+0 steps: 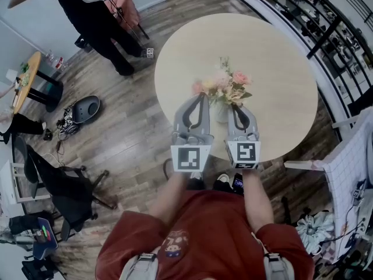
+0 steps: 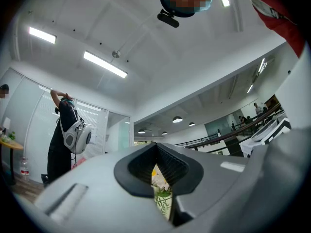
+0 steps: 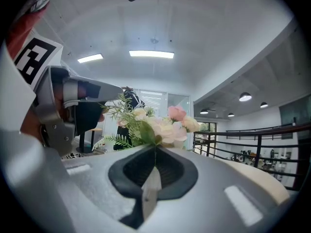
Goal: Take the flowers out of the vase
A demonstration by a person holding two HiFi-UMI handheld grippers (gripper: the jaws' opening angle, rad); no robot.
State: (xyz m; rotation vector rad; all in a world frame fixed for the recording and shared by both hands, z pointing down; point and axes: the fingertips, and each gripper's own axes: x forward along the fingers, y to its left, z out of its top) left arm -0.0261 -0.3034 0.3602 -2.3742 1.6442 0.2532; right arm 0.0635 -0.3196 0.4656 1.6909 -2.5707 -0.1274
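A person in a red shirt [image 1: 198, 232] stands at a round, pale wooden table [image 1: 274, 57] and brings two hand-held grippers to a small white vase [image 1: 220, 115] of flowers [image 1: 224, 85] that sits on the near half of the tabletop. The pink, cream and yellow blooms with sprigs of fern are in the vase, between the two tools.

The left gripper [image 1: 201, 97] reaches in from the bouquet's left, its tips just beside a pink bloom. In the left gripper view its jaws [image 2: 156, 144] are pressed together at the tips, with no stem seen between the pads; only petals and fern leaves [image 2: 160, 186] show through the slit lower down.

The right gripper [image 1: 233, 107] comes in from the right, its tips at the foot of the bouquet just above the vase's mouth. In the right gripper view its jaws [image 3: 155, 150] are closed, and a thin green stem runs down between the pads, so it appears to pinch the flowers [image 3: 163, 126], which rise directly over the tips.

Each tool carries a marker cube [image 1: 190, 157] at its rear. A bystander in dark clothes [image 1: 99, 16] stands on the wood floor beyond the table, and a black railing [image 1: 303, 16] curves along the far right
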